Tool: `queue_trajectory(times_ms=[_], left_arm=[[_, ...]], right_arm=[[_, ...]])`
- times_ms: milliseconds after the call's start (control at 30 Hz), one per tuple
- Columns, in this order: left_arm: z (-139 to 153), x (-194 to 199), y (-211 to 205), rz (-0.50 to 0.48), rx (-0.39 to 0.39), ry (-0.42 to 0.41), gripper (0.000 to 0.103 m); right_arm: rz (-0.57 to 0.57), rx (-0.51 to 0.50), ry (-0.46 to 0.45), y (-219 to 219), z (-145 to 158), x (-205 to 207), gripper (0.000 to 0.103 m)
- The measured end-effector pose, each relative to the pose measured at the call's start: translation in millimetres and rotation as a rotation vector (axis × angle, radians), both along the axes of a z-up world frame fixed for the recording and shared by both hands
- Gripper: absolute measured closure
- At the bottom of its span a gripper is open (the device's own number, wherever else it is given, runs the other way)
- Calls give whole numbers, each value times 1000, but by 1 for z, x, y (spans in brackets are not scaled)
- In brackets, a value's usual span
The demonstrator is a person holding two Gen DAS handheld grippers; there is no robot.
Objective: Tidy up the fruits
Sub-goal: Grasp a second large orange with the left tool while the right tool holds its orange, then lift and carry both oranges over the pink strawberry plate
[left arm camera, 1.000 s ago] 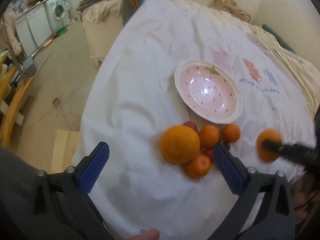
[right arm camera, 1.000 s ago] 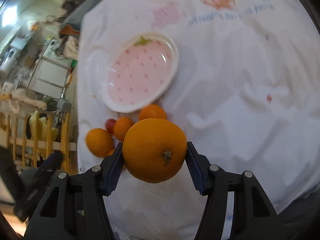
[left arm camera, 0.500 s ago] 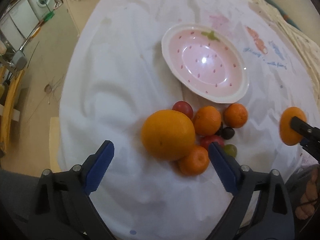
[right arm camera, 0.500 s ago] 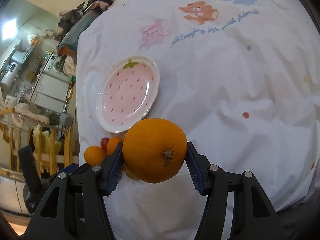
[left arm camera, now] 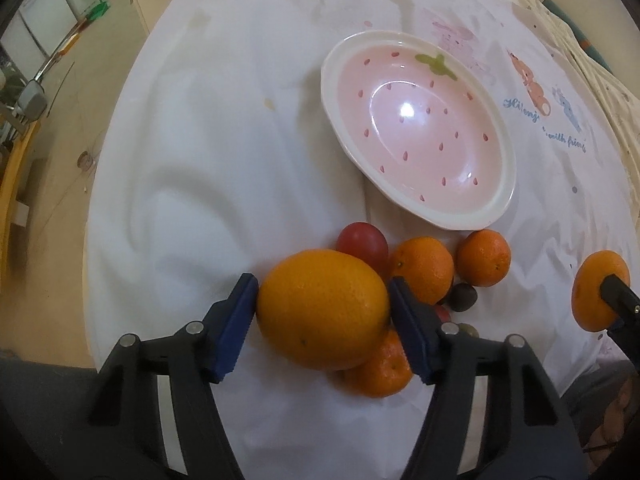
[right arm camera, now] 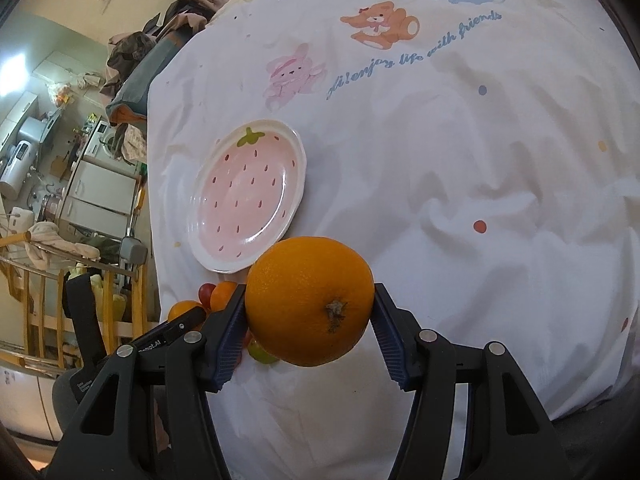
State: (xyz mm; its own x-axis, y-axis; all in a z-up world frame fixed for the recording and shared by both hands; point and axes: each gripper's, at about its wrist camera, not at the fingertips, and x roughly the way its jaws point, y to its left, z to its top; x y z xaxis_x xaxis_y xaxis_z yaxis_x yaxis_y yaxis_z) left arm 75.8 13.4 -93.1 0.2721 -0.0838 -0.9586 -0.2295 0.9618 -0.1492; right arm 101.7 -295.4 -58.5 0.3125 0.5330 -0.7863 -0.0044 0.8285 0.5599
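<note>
Left gripper [left arm camera: 323,312]: jaws clamped on a large orange [left arm camera: 323,308], blue pads touching both of its sides. Fruit cluster around it on the white sheet [left arm camera: 200,140]: one mandarin [left arm camera: 384,368] at 5 o'clock, partly under the large orange; red plum [left arm camera: 362,242] at 1 o'clock; two further mandarins [left arm camera: 422,270] at 3 o'clock. Strawberry-pattern plate [left arm camera: 500,216] lies beyond, at 1 o'clock.

Right gripper [right arm camera: 309,320]: jaws clamped on a second orange [right arm camera: 309,300], stem scar facing the camera. The plate sits at 11 o'clock behind this orange.
</note>
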Motion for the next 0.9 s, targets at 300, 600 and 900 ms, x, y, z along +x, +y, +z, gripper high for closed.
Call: queue_trajectory(times_ms=[300, 600, 900], left_arm=[[12, -9, 4, 32, 65, 7, 47], [48, -19, 3, 16, 104, -79, 47], [87, -14, -7, -37, 117, -153, 47]], right_arm=[[12, -2, -12, 4, 2, 1, 42], [7, -3, -35, 2, 7, -3, 42], [-20, 1, -96, -5, 22, -5, 42]])
